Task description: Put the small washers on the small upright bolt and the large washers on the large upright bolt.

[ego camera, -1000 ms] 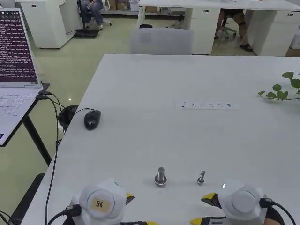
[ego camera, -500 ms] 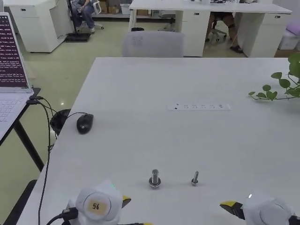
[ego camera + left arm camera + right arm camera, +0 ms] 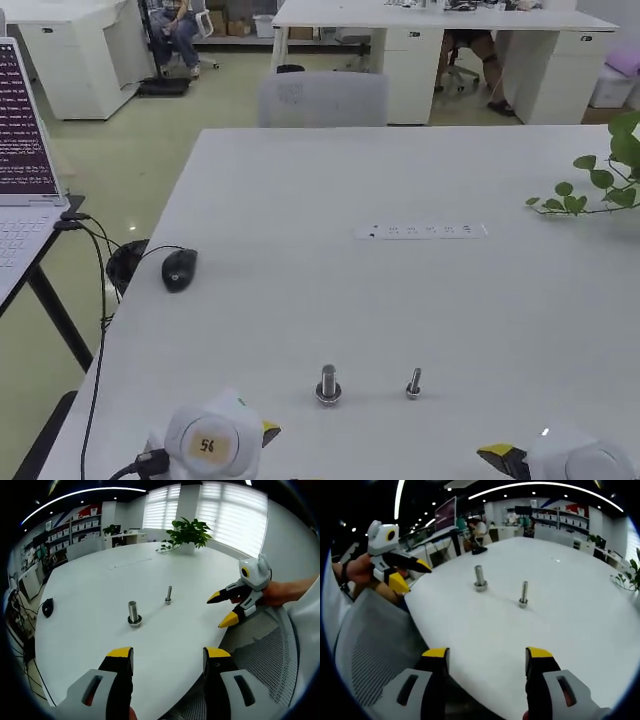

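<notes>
– Near the front edge of the white surface point(image 3: 300, 190), what's up with the grippers?
– Both are held low at that edge, nothing in them. Left gripper point(image 3: 168, 654) has its jaws spread wide, and the right gripper point(image 3: 487, 654) is the same, spread and empty.
– And the rest?
– Power strip point(image 3: 420, 231) lies mid-surface, mouse point(image 3: 179, 268) by the left edge. Large bolt point(image 3: 328, 384) stands upright near the front, with a ring at its base; can't tell if that's a washer. Small bolt point(image 3: 414, 383) stands upright to its right, close by but not touching.
</notes>
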Demonstrator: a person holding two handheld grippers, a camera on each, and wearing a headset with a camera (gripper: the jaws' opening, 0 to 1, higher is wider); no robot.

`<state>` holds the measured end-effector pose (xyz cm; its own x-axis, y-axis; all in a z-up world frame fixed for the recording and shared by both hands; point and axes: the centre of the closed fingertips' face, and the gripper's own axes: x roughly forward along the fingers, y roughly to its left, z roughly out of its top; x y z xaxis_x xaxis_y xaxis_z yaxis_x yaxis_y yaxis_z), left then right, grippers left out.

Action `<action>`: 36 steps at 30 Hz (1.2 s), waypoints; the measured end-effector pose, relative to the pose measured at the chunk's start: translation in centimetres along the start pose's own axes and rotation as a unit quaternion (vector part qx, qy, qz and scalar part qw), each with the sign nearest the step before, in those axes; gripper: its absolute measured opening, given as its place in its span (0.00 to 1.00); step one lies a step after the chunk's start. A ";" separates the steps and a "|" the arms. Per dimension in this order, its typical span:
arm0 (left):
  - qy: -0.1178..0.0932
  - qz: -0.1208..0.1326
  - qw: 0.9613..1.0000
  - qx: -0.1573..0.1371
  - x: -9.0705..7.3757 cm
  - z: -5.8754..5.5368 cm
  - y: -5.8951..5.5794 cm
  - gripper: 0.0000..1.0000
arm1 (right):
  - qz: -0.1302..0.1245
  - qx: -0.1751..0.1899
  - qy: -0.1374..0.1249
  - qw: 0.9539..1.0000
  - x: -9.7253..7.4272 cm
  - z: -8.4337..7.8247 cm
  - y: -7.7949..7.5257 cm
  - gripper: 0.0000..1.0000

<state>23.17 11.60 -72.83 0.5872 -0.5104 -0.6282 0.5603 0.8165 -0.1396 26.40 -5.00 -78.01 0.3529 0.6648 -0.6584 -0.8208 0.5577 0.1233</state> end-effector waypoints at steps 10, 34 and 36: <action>-0.012 0.007 1.000 -0.016 0.0 -0.1 -0.1 0.56 | 0.004 0.006 0.001 1.000 -0.4 0.0 0.4 0.63; -0.016 0.008 1.000 -0.018 0.0 0.0 -0.2 0.56 | 0.006 0.016 -0.005 1.000 -0.5 0.0 0.7 0.63; -0.016 0.010 1.000 -0.018 -0.1 0.0 -0.1 0.56 | 0.005 0.017 -0.006 1.000 -0.5 0.0 0.6 0.64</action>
<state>23.05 11.51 -72.78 0.6171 -0.5024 -0.6056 0.5271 0.8354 -0.1559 25.70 -4.99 -77.58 0.3500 0.6757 -0.6488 -0.8088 0.5674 0.1546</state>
